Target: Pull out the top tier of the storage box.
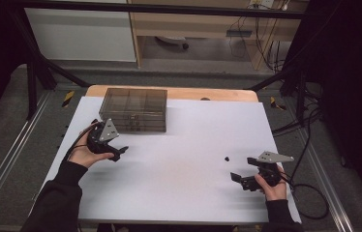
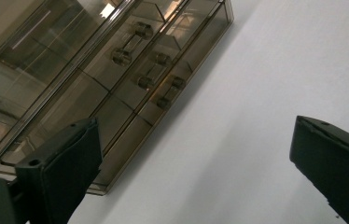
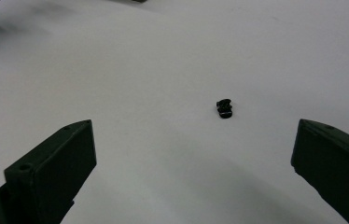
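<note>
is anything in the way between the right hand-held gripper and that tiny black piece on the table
Nothing visible. The right hand-held gripper is open, and only bare white table lies between its jaws and the small black piece ahead.

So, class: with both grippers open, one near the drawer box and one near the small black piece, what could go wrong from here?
1. The small black piece is tiny against the right gripper's wide-open jaws; it could slip or skid on the smooth white table.
2. The left gripper sits beside the smoky clear drawer box; its small handles are easily missed, and the box may get shoved.
</note>
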Motion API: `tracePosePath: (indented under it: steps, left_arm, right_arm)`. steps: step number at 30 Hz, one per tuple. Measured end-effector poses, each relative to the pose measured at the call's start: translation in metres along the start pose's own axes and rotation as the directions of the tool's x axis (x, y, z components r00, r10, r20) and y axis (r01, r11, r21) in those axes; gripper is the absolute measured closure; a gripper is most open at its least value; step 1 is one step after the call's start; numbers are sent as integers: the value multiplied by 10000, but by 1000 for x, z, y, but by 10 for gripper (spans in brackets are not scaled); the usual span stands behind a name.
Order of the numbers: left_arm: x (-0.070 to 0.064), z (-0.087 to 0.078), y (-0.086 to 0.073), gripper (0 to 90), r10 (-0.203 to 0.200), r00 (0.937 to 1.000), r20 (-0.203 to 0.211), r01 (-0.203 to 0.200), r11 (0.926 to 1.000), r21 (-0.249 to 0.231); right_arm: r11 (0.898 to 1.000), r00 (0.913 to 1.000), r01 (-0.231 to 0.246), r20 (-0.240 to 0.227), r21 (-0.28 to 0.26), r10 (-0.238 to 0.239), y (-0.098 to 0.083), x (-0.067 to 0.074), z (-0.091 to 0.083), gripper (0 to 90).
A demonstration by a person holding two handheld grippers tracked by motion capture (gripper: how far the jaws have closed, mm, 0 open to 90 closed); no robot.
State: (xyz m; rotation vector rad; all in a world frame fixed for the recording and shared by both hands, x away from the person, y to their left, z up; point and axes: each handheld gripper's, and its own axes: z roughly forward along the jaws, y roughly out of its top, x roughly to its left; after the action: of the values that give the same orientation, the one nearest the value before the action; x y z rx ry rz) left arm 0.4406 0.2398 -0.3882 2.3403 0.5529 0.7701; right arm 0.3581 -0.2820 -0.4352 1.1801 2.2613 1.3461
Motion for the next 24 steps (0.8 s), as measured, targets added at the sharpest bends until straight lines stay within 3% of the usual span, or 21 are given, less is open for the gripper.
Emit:
tracePosePath:
  steps: [13, 24]
  left_arm:
    - [-2, 7, 3, 35, 357, 9988, -332, -356, 9994, 40]
    - [-3, 15, 12, 35, 948, 9937, -594, -934, 9953, 252]
  right_arm:
    - [10000, 10000, -13, 5, 10, 13, 0, 0, 0, 7]
    - [10000, 10000, 1, -1, 4, -1, 0, 0, 0, 7]
